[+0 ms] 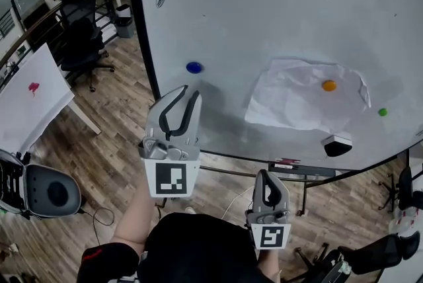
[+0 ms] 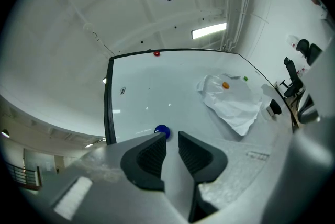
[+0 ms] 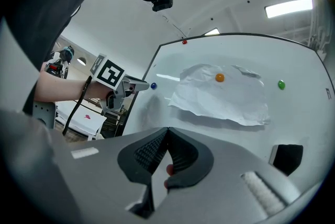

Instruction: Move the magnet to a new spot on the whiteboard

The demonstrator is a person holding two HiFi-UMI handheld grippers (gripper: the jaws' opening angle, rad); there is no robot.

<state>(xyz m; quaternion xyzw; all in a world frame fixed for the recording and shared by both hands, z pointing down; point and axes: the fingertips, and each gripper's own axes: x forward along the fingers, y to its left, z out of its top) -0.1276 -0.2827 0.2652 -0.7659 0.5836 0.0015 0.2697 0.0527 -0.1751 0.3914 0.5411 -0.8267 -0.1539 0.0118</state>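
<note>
Jaws of the left tool (image 2: pixel 170 135) stand a little apart with nothing between them. They point at the blue magnet (image 2: pixel 162 131), which sits just beyond their tips, stuck to the lower left part of the whiteboard (image 1: pixel 264 10) near its dark left edge. In the head view a clear gap shows between tool and magnet.

The right tool (image 3: pixel 167 130) is held lower and further from the board, its jaw tips pressed together and gripping nothing.

A crumpled sheet of paper (image 1: pixel 297 100) is pinned to the board by an orange magnet (image 1: pixel 329 85). A green magnet (image 1: pixel 383 112) sits just past the sheet's right edge, and a black eraser (image 1: pixel 337 145) below it. A red magnet (image 2: pixel 156 53) sits at the board's top edge. Black office chairs (image 1: pixel 82 30) stand on the wooden floor (image 1: pixel 112 143) to the left.
</note>
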